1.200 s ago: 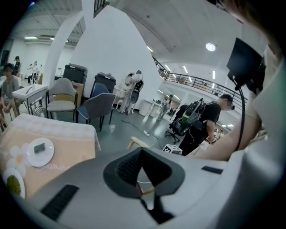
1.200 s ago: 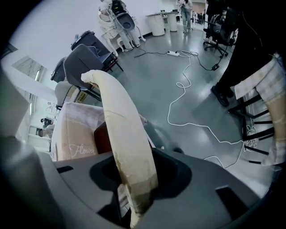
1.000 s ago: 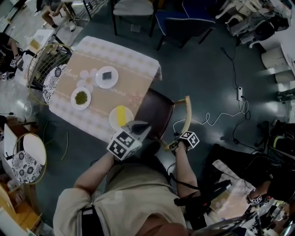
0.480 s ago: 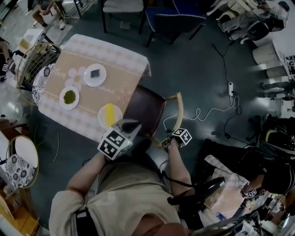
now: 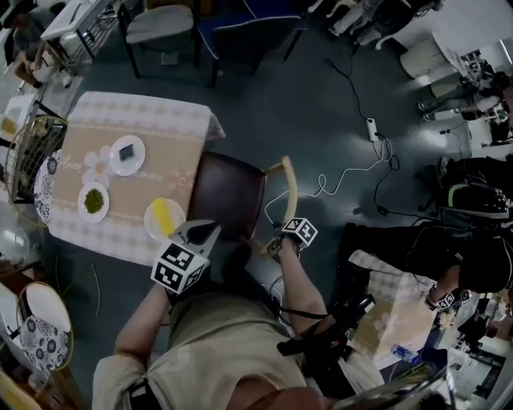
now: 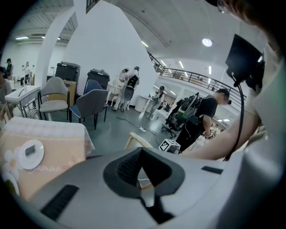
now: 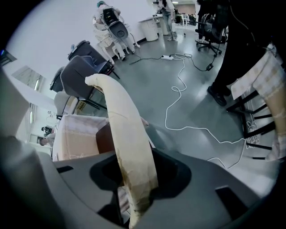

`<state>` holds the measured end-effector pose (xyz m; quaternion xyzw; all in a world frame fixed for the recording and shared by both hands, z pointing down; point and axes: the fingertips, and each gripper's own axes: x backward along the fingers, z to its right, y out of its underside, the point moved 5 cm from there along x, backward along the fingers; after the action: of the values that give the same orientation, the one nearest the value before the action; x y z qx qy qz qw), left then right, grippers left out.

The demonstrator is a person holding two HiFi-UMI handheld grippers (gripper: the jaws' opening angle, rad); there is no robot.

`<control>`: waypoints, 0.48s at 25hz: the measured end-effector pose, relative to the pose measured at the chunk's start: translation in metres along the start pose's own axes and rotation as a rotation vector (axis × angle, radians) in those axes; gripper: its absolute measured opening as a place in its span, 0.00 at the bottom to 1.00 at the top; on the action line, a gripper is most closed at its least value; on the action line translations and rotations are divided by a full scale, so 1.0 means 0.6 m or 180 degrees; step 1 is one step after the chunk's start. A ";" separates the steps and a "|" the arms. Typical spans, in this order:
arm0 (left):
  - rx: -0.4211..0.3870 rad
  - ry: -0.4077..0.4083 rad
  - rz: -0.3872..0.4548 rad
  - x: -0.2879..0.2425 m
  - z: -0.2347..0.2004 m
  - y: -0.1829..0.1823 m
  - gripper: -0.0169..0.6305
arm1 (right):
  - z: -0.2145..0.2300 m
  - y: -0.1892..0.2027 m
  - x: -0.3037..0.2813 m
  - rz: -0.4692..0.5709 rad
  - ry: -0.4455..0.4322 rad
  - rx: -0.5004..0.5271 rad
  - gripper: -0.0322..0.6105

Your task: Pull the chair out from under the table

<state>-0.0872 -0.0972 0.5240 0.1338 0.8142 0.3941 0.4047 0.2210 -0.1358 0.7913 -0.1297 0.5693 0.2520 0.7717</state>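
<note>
The chair has a dark brown seat [image 5: 228,192] and a curved cream backrest [image 5: 290,188]; it stands at the near right corner of the cloth-covered table [image 5: 160,120], most of its seat showing. My right gripper [image 5: 272,245] points steeply down and is shut on the backrest's near end. In the right gripper view the cream rail [image 7: 123,129] runs up from between the jaws of that gripper [image 7: 136,188]. My left gripper [image 5: 207,232] hovers above the seat's near edge, shut and holding nothing. In its own view the left gripper [image 6: 145,179] faces the backrest [image 6: 136,141].
Three plates [image 5: 127,154] sit on the table. A wire-backed chair [image 5: 24,160] stands at its far left side, grey and blue chairs [image 5: 160,24] beyond it. A white cable [image 5: 345,172] and power strip [image 5: 371,128] lie on the floor to the right, near a standing person [image 5: 473,240].
The head view has swung, so table and chair slide left and down in the picture. The right gripper stays shut on the backrest. The chair's place against the table looks about the same.
</note>
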 end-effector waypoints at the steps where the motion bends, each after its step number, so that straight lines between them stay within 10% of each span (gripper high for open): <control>1: -0.0004 -0.0004 -0.0008 0.000 0.001 0.001 0.03 | 0.001 -0.001 0.000 0.0000 0.0001 0.0001 0.30; 12: -0.0048 -0.0003 -0.0041 -0.002 0.011 0.000 0.03 | 0.021 -0.011 0.008 0.0039 0.0003 -0.0002 0.30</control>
<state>-0.0813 -0.0940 0.5224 0.1257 0.8119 0.3975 0.4087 0.2359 -0.1337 0.7903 -0.1265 0.5704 0.2569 0.7698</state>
